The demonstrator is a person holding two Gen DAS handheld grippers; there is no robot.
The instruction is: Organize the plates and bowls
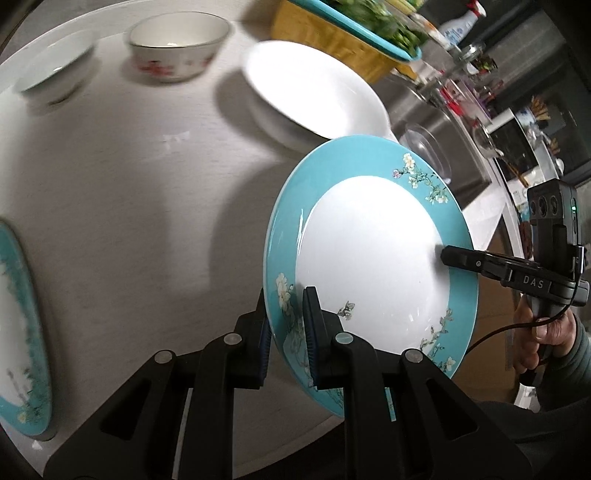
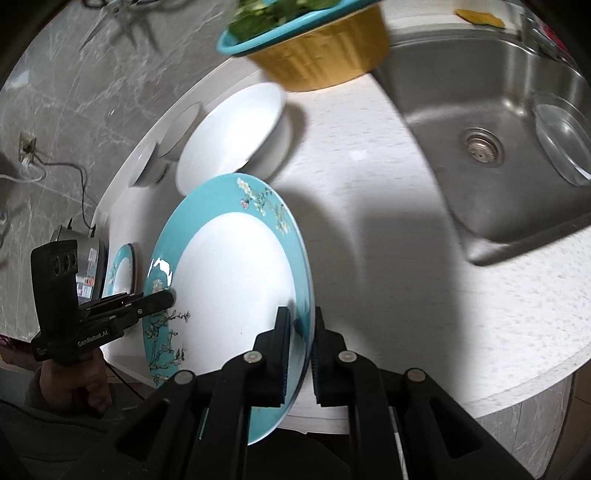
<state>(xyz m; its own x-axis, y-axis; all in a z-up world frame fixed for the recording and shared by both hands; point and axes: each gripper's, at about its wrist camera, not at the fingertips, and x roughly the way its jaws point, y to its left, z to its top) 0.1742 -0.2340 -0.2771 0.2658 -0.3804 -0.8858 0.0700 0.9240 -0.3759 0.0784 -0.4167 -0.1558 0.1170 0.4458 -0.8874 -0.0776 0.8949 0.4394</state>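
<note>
A teal-rimmed floral plate is held tilted above the white counter by both grippers. My left gripper is shut on its near rim; it shows at the left of the right wrist view. My right gripper is shut on the opposite rim; it shows in the left wrist view. A second teal plate lies at the far left. A large white dish sits behind. A red-patterned bowl and a white bowl stand farther back.
A yellow basket with a teal tray of greens stands at the back. A steel sink with a clear bowl lies to the right. Bottles and jars crowd beyond the sink. The counter edge is near.
</note>
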